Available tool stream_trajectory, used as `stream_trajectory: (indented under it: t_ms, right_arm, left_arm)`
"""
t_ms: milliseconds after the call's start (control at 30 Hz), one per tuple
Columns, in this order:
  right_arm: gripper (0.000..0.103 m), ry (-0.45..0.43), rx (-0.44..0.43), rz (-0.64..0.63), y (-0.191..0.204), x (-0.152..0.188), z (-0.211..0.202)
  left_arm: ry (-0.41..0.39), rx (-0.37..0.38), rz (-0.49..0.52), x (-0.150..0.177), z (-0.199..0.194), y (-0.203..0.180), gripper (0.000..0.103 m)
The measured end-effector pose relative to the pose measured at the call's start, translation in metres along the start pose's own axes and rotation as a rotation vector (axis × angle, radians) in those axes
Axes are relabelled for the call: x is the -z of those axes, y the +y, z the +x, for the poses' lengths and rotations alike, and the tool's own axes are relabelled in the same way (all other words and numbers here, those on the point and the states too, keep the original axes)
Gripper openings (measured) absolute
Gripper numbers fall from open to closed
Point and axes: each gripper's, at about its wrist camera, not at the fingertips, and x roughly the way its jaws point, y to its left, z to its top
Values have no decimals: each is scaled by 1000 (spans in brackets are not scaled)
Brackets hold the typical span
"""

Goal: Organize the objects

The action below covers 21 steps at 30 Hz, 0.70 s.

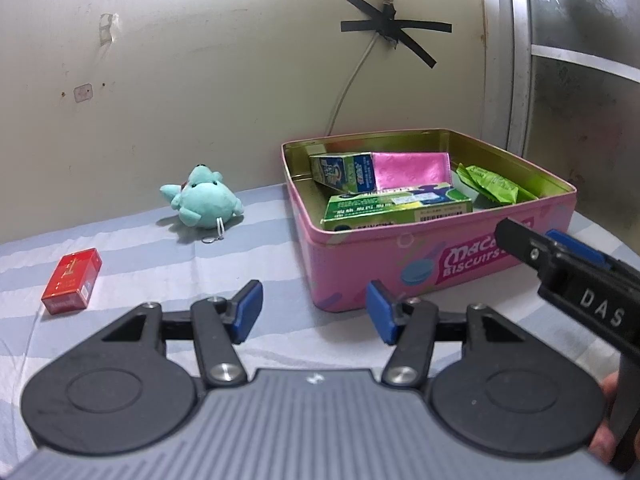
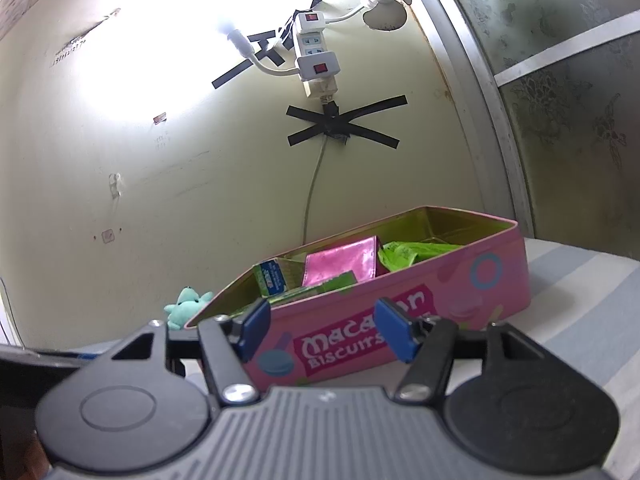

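Showing red box [image 1: 72,281] only in left view; both claws [image 1: 314,312] [image 2: 326,330] agape, empty.

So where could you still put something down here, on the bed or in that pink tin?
Bare striped sheet lies between the red box, the teal plush and the pink tin. Inside the tin it is crowded with cartons and packets; only its far-left corner shows bare floor.

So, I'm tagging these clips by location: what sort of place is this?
Probably a bedroom at home: a striped bedsheet, a plush toy, and a power strip taped to a scuffed wall.
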Motion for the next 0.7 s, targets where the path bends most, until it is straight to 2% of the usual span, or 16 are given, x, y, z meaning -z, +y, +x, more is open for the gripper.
stream_trajectory:
  t_ms: [300,533,700]
  right_arm:
    - [64,1,1,-1,0,-1,1]
    - [65,4,4,-1,0,0,0]
    - [67,5,9,-3,2,1,-1]
  left_arm:
    - [-42,-17,32,12,2,0,64]
    - [-2,-29,70,30,14,-5,65]
    - [-22,-21,75,31,11,-6,66]
